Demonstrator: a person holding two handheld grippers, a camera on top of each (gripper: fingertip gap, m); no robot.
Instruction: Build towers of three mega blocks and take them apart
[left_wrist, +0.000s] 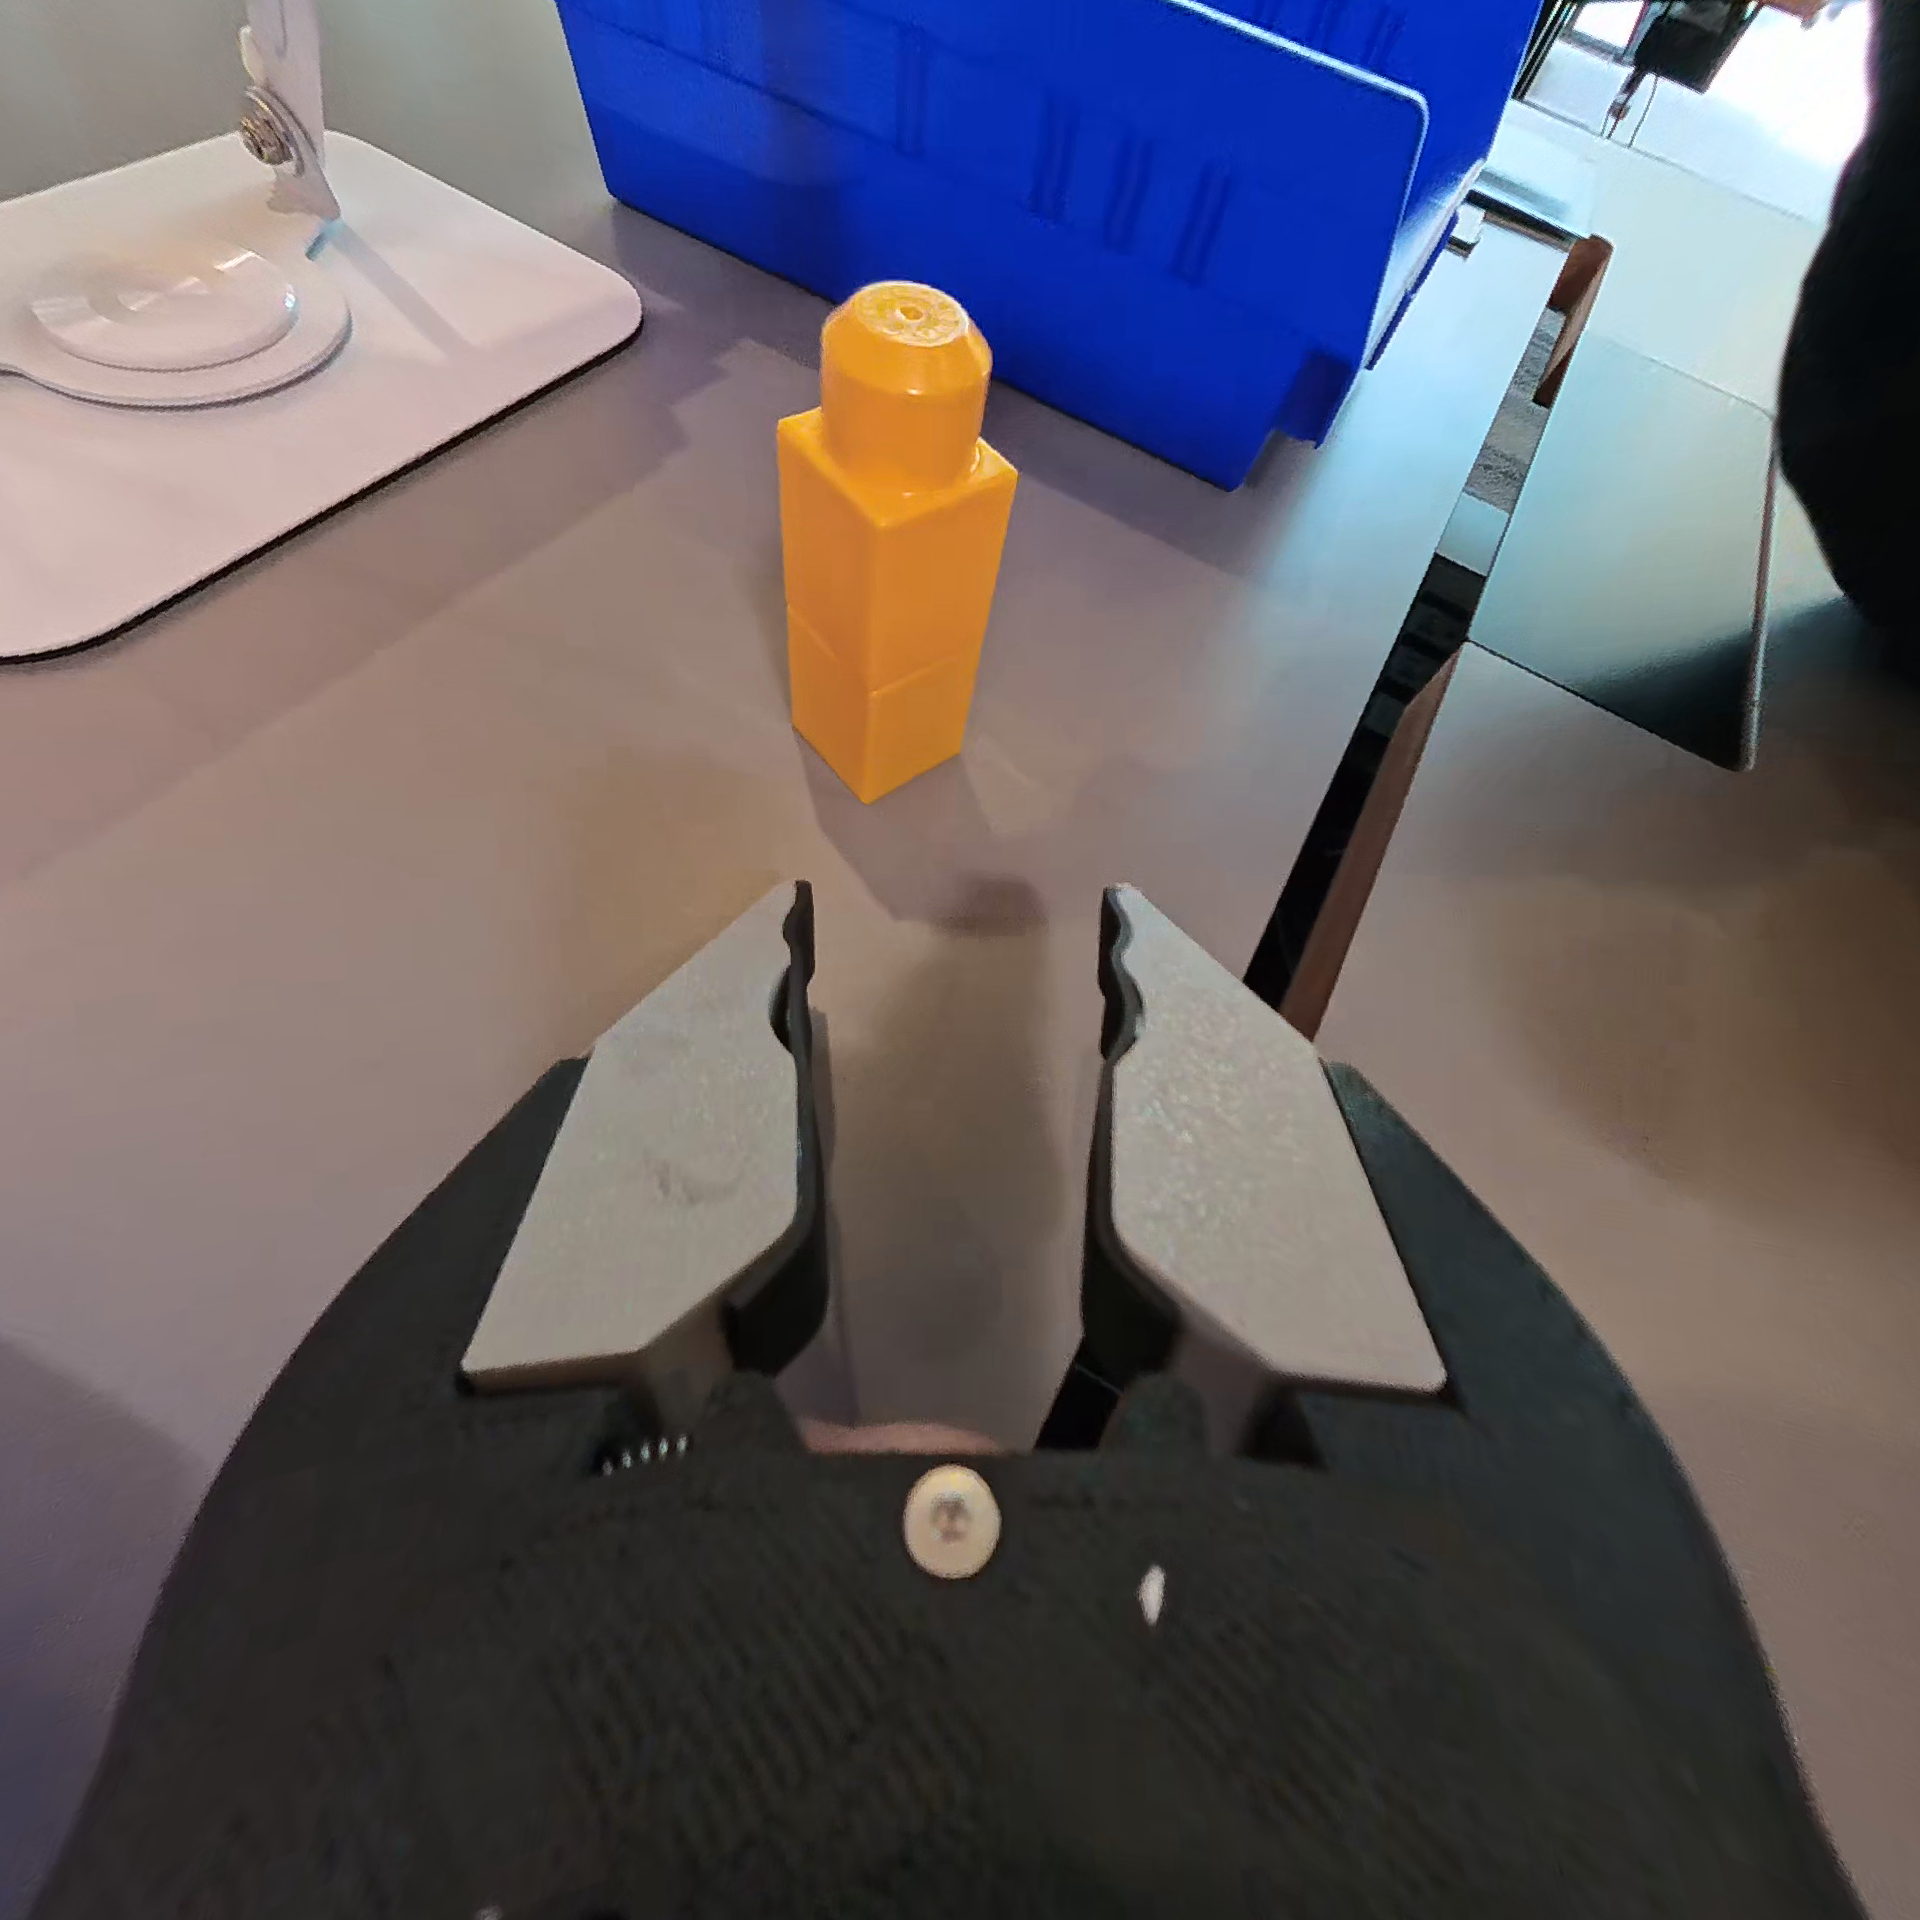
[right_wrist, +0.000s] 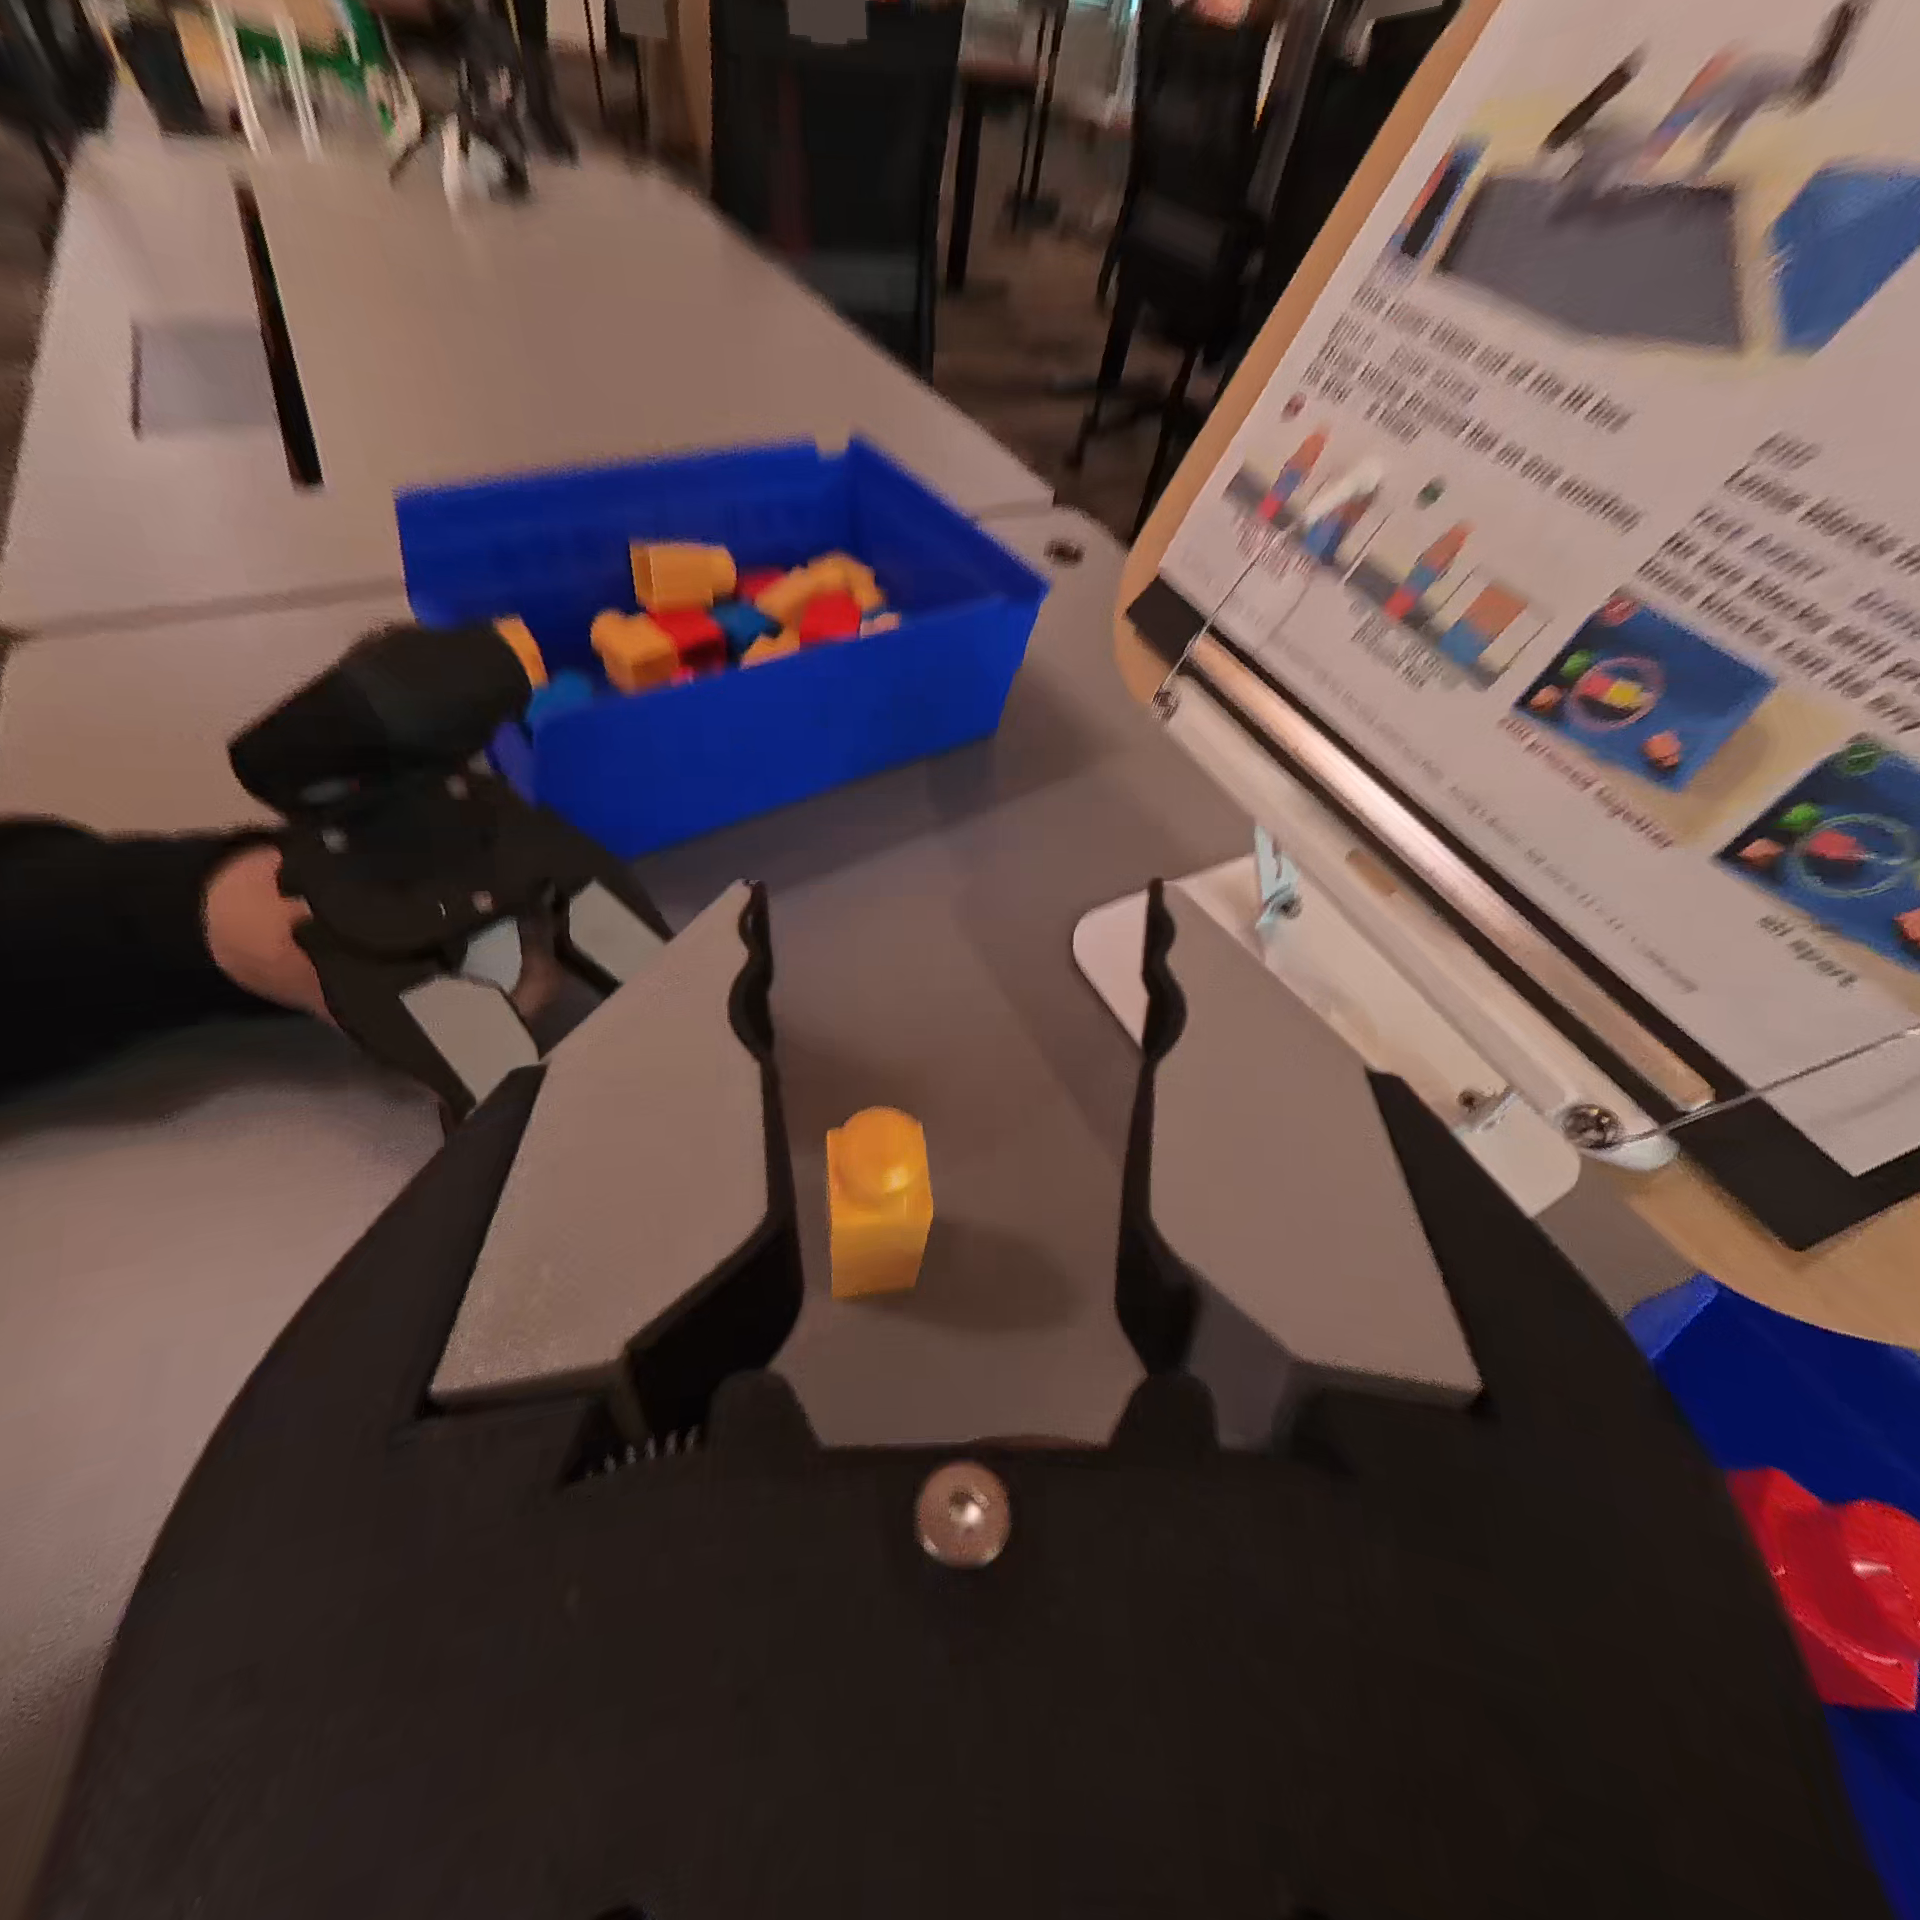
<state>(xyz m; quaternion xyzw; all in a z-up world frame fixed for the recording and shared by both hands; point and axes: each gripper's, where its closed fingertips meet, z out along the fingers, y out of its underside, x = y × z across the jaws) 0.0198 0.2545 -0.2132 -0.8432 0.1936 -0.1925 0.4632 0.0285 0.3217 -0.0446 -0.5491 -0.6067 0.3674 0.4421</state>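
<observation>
On the grey worktop (left_wrist: 416, 883), ahead of the left gripper (left_wrist: 951, 914): a yellow tower (left_wrist: 888, 582) standing upright, apparently two blocks high, one short of three. Left gripper empty, jaws apart, well short of it. Right gripper (right_wrist: 951, 925) likewise spread wide and empty, framing the tower from above. Further off, a blue bin (right_wrist: 790, 727) of loose blocks (right_wrist: 717, 623). By the look of it, building incomplete; third block and all dismantling left to do.

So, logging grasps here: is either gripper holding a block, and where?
Nothing held. Left gripper and right gripper are open; the yellow tower stands free.
</observation>
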